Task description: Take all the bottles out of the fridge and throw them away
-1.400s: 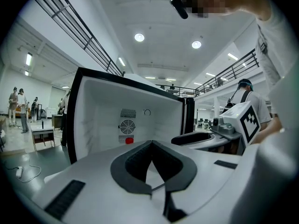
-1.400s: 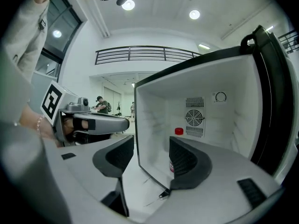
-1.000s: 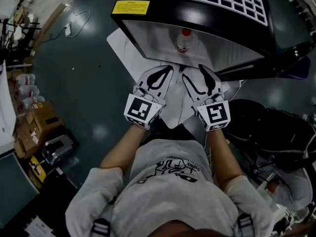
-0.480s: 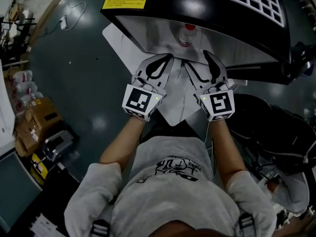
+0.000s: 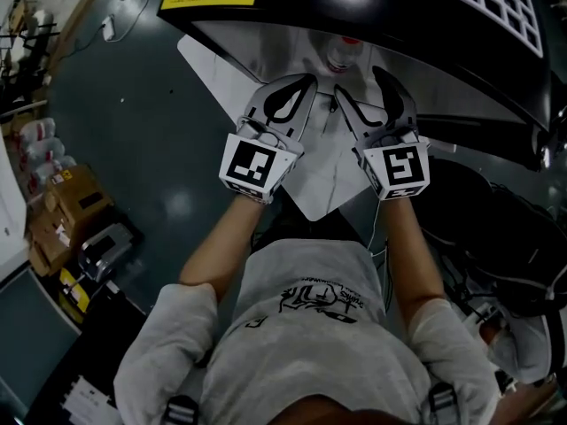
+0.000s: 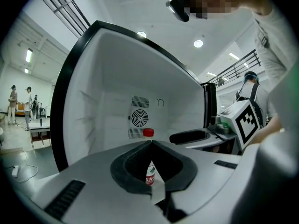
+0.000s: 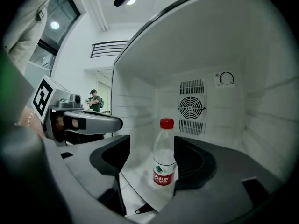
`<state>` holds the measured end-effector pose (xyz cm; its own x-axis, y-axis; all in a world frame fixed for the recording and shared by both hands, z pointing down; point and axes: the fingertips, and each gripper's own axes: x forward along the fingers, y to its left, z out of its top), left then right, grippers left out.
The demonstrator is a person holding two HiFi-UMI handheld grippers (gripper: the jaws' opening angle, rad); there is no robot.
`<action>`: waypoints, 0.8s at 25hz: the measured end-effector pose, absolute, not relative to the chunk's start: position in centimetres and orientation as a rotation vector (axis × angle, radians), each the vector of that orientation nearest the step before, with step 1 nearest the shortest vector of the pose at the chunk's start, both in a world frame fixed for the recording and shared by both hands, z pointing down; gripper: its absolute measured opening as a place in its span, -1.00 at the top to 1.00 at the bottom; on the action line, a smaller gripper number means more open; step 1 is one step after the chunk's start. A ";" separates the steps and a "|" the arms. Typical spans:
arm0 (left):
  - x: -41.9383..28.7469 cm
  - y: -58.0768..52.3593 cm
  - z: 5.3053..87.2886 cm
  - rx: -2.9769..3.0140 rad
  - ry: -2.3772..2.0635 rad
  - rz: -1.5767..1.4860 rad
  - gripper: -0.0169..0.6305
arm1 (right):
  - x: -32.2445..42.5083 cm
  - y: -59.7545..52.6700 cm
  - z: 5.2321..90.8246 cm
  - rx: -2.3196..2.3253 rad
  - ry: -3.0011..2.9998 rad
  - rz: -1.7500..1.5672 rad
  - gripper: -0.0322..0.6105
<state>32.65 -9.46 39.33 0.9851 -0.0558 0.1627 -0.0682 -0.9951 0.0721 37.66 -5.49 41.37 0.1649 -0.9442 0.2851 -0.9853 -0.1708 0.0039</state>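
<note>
I'm holding the left claw (image 5: pixel 308 80) clenched on nothing, tips meeting. The right claw (image 5: pixel 365 87) is released. Its jaws have just been opening wider, and nothing is pressing against their pads.

The bottle (image 7: pixel 164 155) is standing upright inside the fridge (image 5: pixel 292 7), at 12 o'clock from the right claw and lined up with its gap, ahead of the fan grille (image 7: pixel 191 107).

My worry is the approach. The bottle looks clear and light, so I judge it will tip easily. If I'm drifting toward 3 o'clock as I push in, the 9 o'clock finger (image 7: pixel 110 160) will be clipping the bottle's side and knocking it over toward the back wall, where it is harder to reach. The bottle is already sitting closer to the 3 o'clock pad than to the other, so closing off-centre could shove it sideways before both pads are biting. The clenched left claw is riding in just beside, at 9 o'clock, and could nudge the bottle too if I'm not keeping it wide.

Against a second ago, both claws are sitting deeper in the fridge mouth. The bottle, then well ahead of the tips, is now near the right claw's reach.
</note>
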 end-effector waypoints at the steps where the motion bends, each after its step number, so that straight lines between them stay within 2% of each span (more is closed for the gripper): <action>1: 33.1 -9.5 39.5 3.054 -0.096 0.248 0.91 | 38.0 -5.5 41.6 2.246 -1.888 0.325 0.03; 20: 35.3 -12.4 41.4 3.054 -0.138 0.249 0.91 | 40.5 -9.1 44.2 2.246 -1.869 0.343 -0.09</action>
<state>35.27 -12.38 41.38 0.9828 -0.0836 0.1648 -0.0957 -0.9932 0.0666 40.47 -9.07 44.23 0.1739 -0.9373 0.3019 -0.9835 -0.1810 0.0047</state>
